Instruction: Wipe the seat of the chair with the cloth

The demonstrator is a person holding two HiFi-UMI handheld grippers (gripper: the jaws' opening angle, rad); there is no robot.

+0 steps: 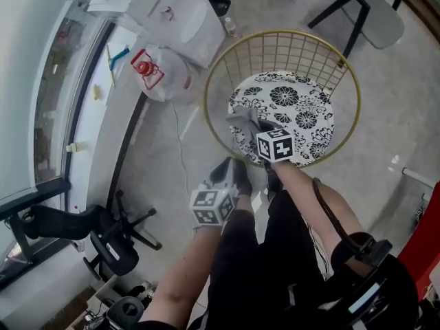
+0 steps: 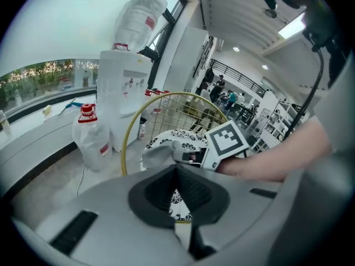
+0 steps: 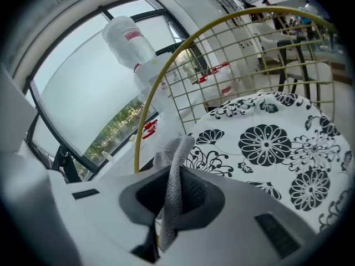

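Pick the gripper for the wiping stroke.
Right. Right gripper holds the grey cloth over the black-and-white floral seat cushion; the left gripper, shut on nothing, sits short of the gold wire chair.

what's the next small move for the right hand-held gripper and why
Probably sweep the cloth forward across the seat: the right hand-held gripper is shut on it at the seat's near edge, with most of the floral surface lying ahead.
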